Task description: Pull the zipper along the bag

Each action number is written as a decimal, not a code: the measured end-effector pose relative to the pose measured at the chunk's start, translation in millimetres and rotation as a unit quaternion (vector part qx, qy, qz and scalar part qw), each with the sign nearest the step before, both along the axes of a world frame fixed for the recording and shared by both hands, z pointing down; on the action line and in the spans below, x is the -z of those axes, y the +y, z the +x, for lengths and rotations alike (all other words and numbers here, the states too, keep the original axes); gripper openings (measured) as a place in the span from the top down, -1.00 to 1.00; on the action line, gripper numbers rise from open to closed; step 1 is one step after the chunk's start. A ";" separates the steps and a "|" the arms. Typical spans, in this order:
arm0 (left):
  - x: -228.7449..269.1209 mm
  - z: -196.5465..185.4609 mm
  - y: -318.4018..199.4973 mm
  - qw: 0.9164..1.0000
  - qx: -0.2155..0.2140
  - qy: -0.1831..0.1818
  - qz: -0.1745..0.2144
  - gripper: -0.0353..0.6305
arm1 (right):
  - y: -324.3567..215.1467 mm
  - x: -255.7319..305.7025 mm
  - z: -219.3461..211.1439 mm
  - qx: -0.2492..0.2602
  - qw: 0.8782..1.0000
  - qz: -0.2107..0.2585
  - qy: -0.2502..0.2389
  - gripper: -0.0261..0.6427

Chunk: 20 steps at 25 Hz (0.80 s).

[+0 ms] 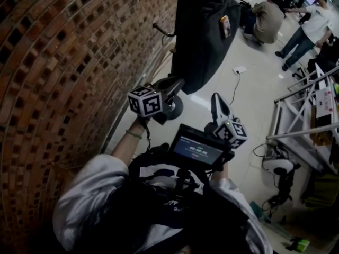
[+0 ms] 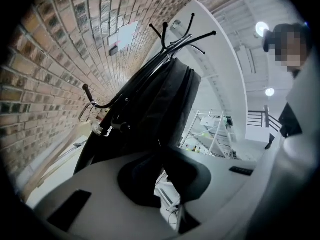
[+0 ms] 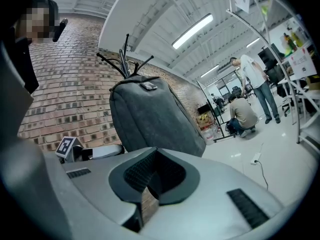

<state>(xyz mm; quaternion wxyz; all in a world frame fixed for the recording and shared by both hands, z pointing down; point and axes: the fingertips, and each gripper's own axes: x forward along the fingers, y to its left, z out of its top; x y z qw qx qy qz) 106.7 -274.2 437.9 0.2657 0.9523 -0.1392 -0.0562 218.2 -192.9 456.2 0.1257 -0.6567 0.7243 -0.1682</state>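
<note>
Your left gripper point(image 1: 172, 83), right gripper point(image 1: 216, 100): both pressed together, empty, hovering short of hanging bag point(image 1: 204, 36). Nothing started; whole pull ahead.

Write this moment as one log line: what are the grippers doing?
left gripper: shut, near bottom of bag | right gripper: shut, empty, short of bag | bag: hanging on coat rack

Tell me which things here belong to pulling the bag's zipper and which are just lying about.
For the job:
- dark bag, hanging on the coat rack
- left tongs and right tongs, both shut and empty

Lying about:
- white plug on the floor
- metal shelving
- crouching person far off
</note>
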 end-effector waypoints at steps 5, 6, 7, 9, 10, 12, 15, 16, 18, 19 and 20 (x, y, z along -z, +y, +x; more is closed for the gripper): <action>15.9 -6.6 -3.3 0.999 0.012 0.039 -0.015 0.83 | -0.7 -2.5 -1.9 0.006 1.000 -0.001 -0.001 0.90; 20.2 -7.0 -3.9 0.999 0.013 0.041 -0.014 0.83 | -1.1 -2.7 -1.9 0.007 1.000 -0.001 -0.001 0.90; 23.2 -7.0 -4.2 0.999 0.014 0.036 -0.009 0.83 | -1.7 -3.1 -1.9 0.009 1.000 -0.001 -0.001 0.90; 25.7 -7.1 -3.6 1.000 0.017 0.019 0.002 0.82 | -3.0 -3.5 -3.1 0.012 1.000 -0.001 -0.001 0.90; 26.0 -8.0 -3.5 1.000 0.018 0.015 0.004 0.82 | -3.9 -3.2 -4.3 0.014 1.000 -0.001 0.000 0.90; 28.8 -10.5 -3.7 1.000 0.021 0.021 0.001 0.82 | -6.0 -2.6 -7.1 0.021 1.000 0.001 0.001 0.90; 37.1 -12.2 -4.7 0.999 0.024 0.028 0.002 0.82 | -9.6 -2.2 -11.6 0.032 0.999 0.002 0.001 0.90; 39.4 -12.1 -5.3 0.999 0.025 0.024 0.008 0.82 | -10.9 -2.2 -13.1 0.034 0.999 0.002 0.000 0.90; 42.9 -12.0 -6.0 0.999 0.028 0.013 0.019 0.82 | -12.8 -2.3 -15.2 0.039 0.999 0.003 -0.001 0.90; 44.6 -12.1 -5.9 0.999 0.028 0.011 0.022 0.82 | -13.4 -2.1 -15.8 0.041 0.999 0.004 -0.001 0.90; 46.4 -12.3 -5.5 0.999 0.029 0.011 0.024 0.82 | -13.9 -1.5 -16.2 0.043 0.999 0.004 -0.001 0.90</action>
